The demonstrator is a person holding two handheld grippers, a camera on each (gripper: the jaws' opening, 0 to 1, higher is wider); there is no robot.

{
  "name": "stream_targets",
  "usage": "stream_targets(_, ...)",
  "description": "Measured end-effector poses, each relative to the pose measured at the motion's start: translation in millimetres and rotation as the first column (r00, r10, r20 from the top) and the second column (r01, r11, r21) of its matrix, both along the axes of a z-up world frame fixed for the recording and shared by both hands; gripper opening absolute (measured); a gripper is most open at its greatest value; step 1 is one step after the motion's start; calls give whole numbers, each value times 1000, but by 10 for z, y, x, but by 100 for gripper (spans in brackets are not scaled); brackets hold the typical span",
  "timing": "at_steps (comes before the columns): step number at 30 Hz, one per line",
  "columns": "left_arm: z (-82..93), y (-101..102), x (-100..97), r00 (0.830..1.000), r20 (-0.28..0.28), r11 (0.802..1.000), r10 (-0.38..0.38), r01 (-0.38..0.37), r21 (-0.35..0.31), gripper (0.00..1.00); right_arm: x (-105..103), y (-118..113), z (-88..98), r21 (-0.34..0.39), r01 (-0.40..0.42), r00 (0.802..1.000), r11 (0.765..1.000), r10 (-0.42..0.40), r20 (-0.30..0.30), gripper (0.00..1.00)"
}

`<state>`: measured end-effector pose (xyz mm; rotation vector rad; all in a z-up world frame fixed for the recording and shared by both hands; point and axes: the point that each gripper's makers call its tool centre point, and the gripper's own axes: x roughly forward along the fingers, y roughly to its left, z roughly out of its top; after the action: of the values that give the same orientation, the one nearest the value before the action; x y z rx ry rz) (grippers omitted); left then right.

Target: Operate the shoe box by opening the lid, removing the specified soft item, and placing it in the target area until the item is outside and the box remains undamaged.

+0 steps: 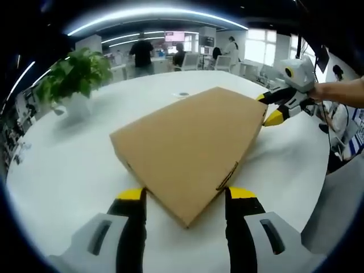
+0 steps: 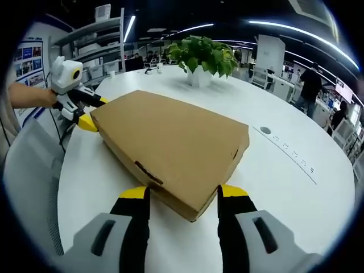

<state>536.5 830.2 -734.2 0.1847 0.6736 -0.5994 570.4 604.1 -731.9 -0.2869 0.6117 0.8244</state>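
Note:
A closed brown cardboard shoe box [image 1: 187,145] [image 2: 176,139] lies flat on the white table [image 1: 68,165] [image 2: 284,182], its lid down. In the left gripper view, my left gripper [image 1: 186,196] is open, and the box's near corner sits between its yellow-tipped jaws. My right gripper [image 1: 270,108] straddles the opposite corner at the right, held by a hand. In the right gripper view, my right gripper [image 2: 183,193] is open around its own near corner of the box. The left gripper [image 2: 91,112] is at the far-left corner. The contents of the box are hidden.
A potted green plant [image 1: 77,74] [image 2: 202,57] stands on the table beyond the box. A round cable port [image 1: 183,94] [image 2: 265,130] is set in the tabletop. Grey chairs [image 2: 28,170] [image 1: 335,210] stand at the table's edge. People and desks are far behind.

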Motion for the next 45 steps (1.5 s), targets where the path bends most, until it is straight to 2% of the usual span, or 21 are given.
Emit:
stream_targets(13,-3,98,92,996,-19,996,-83,83,15,55,-102,73,-3,-4,85,996,996,-85,-9,43)
stream_targets(24,0,202,133,984,-43,984,-173,174,31,55,-270,168,26,35,155,987,987,-153,-40,42)
stream_targets(41,-3,370,94,957,-82,957,-280,285,60,55,-569,327,32,49,181,983,982,-179,-45,39)
stream_targets(45,-2,409,62,952,-90,952,-291,298,67,55,-637,378,27,45,176,984,983,-175,-30,38)
